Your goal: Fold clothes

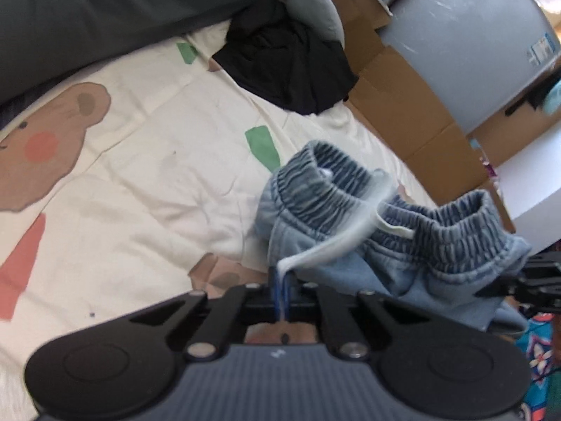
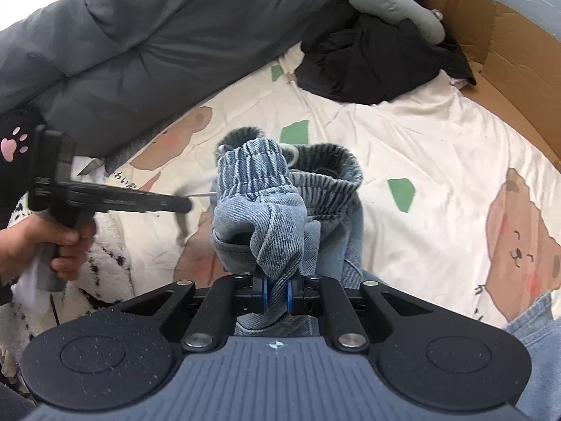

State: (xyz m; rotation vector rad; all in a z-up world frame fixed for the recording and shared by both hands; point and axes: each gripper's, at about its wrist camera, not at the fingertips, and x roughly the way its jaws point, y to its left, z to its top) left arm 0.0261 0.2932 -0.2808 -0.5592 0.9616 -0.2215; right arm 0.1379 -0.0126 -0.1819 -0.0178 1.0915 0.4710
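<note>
A pair of light blue jeans (image 1: 315, 203) with an elastic waistband hangs bunched above the bear-print bedsheet (image 1: 140, 182). Its white drawstring (image 1: 336, 245) runs down into my left gripper (image 1: 282, 280), whose blue pads are shut on the string's end. In the right wrist view the left gripper (image 2: 187, 204) reaches in from the left toward the jeans (image 2: 259, 189), held by a person's hand (image 2: 52, 242). My right gripper (image 2: 277, 289) is shut on a twisted fold of denim just below the waistband. Its tip also shows at the right edge of the left wrist view (image 1: 519, 280).
A crumpled black garment (image 2: 368, 59) lies at the far end of the bed beside a grey pillow (image 2: 392, 0). A dark grey duvet (image 2: 157, 35) covers the back left. Cardboard boxes (image 1: 403, 105) stand along the bed's right side. A white fluffy blanket (image 2: 105, 245) lies at the left.
</note>
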